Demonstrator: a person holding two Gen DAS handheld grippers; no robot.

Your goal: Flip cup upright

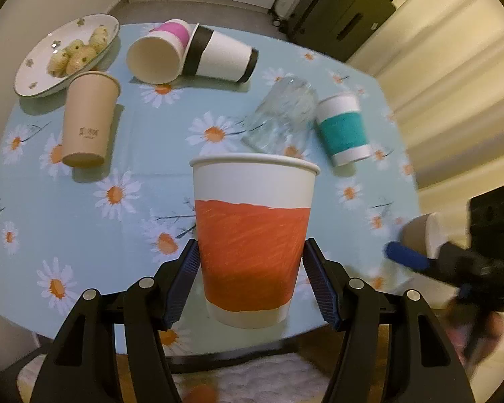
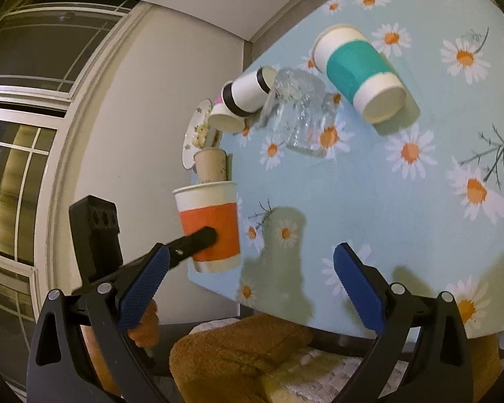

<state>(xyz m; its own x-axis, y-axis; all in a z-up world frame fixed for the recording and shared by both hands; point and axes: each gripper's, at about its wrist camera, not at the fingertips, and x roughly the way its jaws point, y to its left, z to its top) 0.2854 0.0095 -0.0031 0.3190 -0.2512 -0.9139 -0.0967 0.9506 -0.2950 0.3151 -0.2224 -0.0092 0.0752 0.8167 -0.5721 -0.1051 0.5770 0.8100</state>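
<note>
My left gripper (image 1: 250,262) is shut on a white paper cup with an orange band (image 1: 252,235). It holds the cup mouth up, above the front edge of the table. The same cup (image 2: 210,226) shows at the left of the right wrist view, with the left gripper's black finger across its orange band. My right gripper (image 2: 252,278) is open and empty over the table's front edge; it also shows blurred at the right of the left wrist view (image 1: 416,255).
On the daisy-print tablecloth (image 1: 134,235) lie a teal-banded cup (image 1: 344,129), a clear glass (image 1: 282,117), a black-banded cup (image 1: 220,57) and a pink-banded cup (image 1: 159,55). A tan cup (image 1: 89,122) and a plate of biscuits (image 1: 64,55) are at back left. A brown cushion (image 2: 238,346) sits below the table edge.
</note>
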